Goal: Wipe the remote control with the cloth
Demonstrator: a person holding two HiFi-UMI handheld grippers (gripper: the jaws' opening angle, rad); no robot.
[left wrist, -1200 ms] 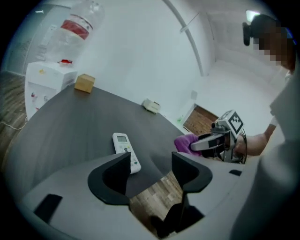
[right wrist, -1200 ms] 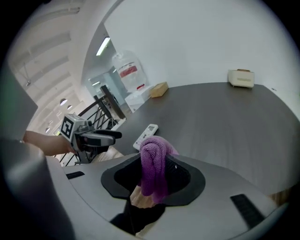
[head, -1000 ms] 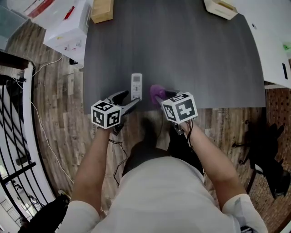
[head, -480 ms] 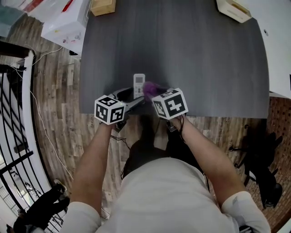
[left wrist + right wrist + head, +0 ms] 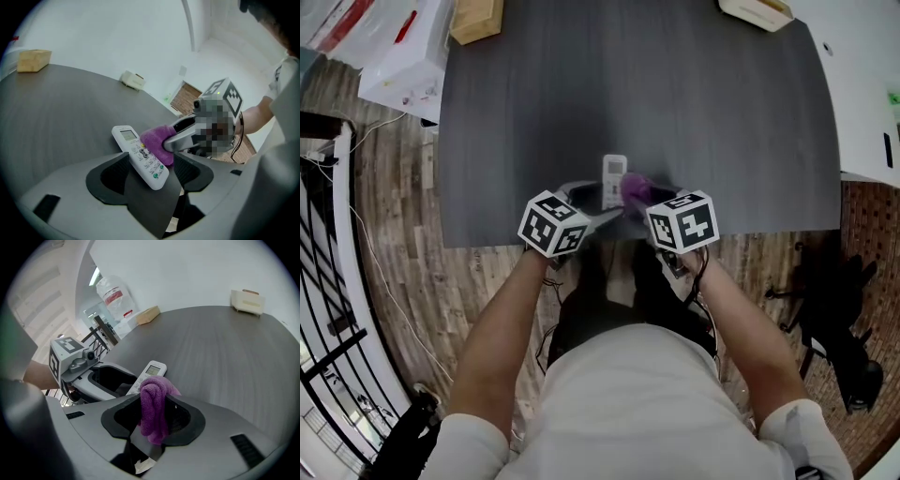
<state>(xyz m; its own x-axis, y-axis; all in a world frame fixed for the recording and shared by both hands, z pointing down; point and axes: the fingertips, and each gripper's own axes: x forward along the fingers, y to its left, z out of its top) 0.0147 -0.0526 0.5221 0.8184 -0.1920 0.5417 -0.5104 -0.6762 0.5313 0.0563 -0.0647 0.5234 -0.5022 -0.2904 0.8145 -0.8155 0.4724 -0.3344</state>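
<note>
A white rectangular remote control (image 5: 614, 181) lies flat near the front edge of the dark grey surface (image 5: 722, 122), buttons up and its small screen end pointing away from the person. The left gripper (image 5: 591, 204) reaches in from the near left with its jaws standing wide apart. In the left gripper view the button end of the remote control (image 5: 143, 157) sits between those jaws, with a clear gap on its right side, so nothing is clamped. The right gripper (image 5: 649, 197) is closed on a bunched purple terry cloth (image 5: 635, 189). In the right gripper view the cloth (image 5: 153, 413) hangs folded and pinched between the two pads. Seen from the left gripper view, the cloth (image 5: 157, 140) presses against the right side of the remote control about halfway along, over the buttons, with the right gripper (image 5: 187, 133) just behind it. At the far left corner of the surface sits a pale wooden block (image 5: 476, 19), and at the far right a cream plastic box (image 5: 757, 11). A wood-plank floor (image 5: 403, 281) shows below the front edge.
</note>
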